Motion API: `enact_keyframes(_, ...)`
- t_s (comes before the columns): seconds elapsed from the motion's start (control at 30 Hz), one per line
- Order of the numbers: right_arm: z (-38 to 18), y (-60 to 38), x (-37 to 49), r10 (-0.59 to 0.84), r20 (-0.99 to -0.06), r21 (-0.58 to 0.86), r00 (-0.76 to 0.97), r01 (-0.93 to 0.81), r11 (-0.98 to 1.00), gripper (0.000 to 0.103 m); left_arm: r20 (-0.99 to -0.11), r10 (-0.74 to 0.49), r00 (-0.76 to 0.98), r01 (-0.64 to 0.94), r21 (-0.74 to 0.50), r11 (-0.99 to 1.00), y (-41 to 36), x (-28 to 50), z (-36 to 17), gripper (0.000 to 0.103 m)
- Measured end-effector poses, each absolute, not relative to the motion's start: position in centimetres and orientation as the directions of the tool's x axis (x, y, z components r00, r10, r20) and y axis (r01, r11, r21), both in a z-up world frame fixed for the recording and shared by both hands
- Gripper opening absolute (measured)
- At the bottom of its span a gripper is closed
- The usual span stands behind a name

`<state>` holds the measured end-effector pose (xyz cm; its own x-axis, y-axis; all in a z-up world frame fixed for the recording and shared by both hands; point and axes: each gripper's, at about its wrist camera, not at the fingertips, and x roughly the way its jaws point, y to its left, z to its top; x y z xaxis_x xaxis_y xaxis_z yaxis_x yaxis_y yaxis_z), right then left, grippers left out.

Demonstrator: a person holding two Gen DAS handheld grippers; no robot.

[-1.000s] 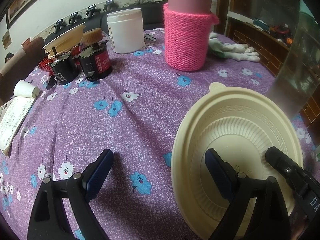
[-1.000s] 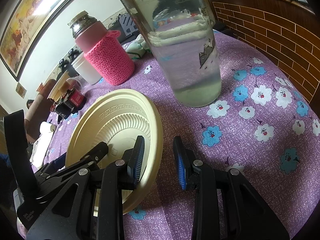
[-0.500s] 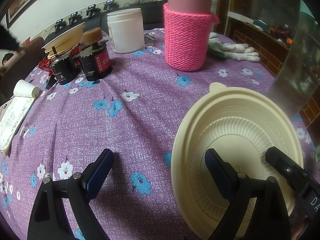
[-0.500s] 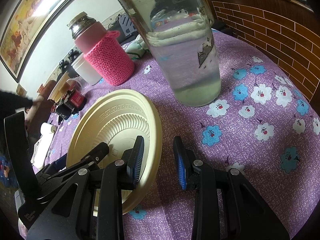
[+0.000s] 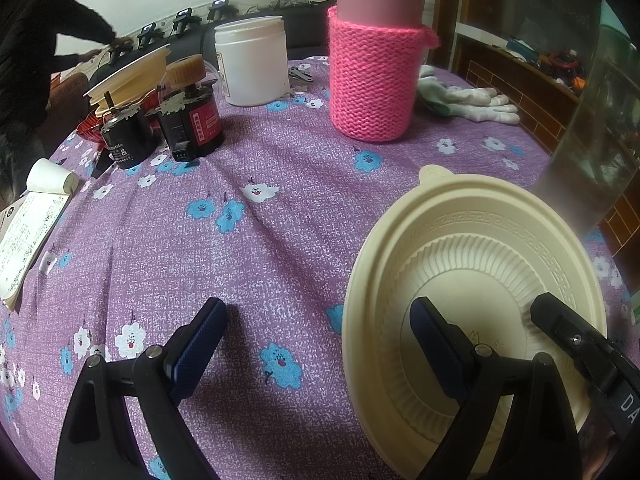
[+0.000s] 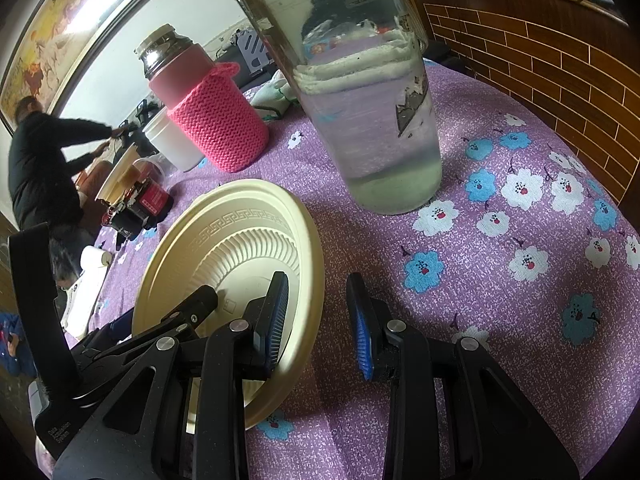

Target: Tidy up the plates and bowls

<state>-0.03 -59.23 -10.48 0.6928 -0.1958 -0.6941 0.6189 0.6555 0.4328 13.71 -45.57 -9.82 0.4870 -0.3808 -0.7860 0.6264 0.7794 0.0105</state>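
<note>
A cream plastic plate with a ribbed middle lies on the purple flowered tablecloth; it also shows in the right wrist view. My left gripper is open; its right finger sits over the plate's middle and its left finger over the cloth, straddling the left rim. My right gripper is open, its left finger inside the plate and its right finger outside, straddling the right rim. More cream plates are stacked at the far left.
A pink knitted-sleeve flask, a white jar, black-and-red canisters, white gloves and a notebook lie around. A tall clear jar stands just behind the plate. A person in black moves at the far left.
Both grippers and the plate are still. A person in black has come into view at the far left behind the table.
</note>
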Motion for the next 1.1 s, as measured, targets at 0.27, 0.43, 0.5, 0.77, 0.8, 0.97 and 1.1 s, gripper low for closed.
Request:
enact_keyframes(0.27,-10.46,-59.21,-0.02,-0.196,-0.694,0.433,0.693,0.619,0.656,0.028,-0.786,-0.381,0.486,0.627,0.01,0.779,-45.56,13.71,-9.83,0.094)
enact_keyframes(0.43,-10.46,-59.18,-0.05,-0.196,-0.694,0.434,0.693,0.619,0.655,0.028,-0.786,-0.382,0.485,0.627,0.008,0.779,-45.55,13.77,-9.85,0.094)
enact_keyframes(0.5,-10.46,-59.17,-0.04,-0.196,-0.694,0.433,0.693,0.619,0.655,0.028,-0.786,-0.383,0.485,0.627,0.007,0.779,-45.54,13.79,-9.86,0.094)
enact_keyframes(0.77,-10.45,-59.13,-0.04,-0.196,-0.694,0.433,0.693,0.619,0.655,0.028,-0.785,-0.39,0.481,0.623,-0.006,0.782,-45.48,13.93,-10.03,0.1)
enact_keyframes(0.8,-10.46,-59.13,-0.05,-0.197,-0.694,0.432,0.693,0.619,0.656,0.028,-0.785,-0.39,0.48,0.622,-0.009,0.783,-45.49,13.96,-10.07,0.101)
enact_keyframes(0.97,-10.45,-59.11,-0.02,-0.197,-0.693,0.432,0.693,0.619,0.656,0.028,-0.786,-0.392,0.478,0.622,-0.013,0.783,-45.53,13.96,-10.1,0.101)
enact_keyframes(1.1,-10.46,-59.13,-0.03,-0.195,-0.694,0.433,0.693,0.618,0.656,0.028,-0.786,-0.392,0.479,0.621,-0.012,0.783,-45.53,13.97,-10.11,0.101)
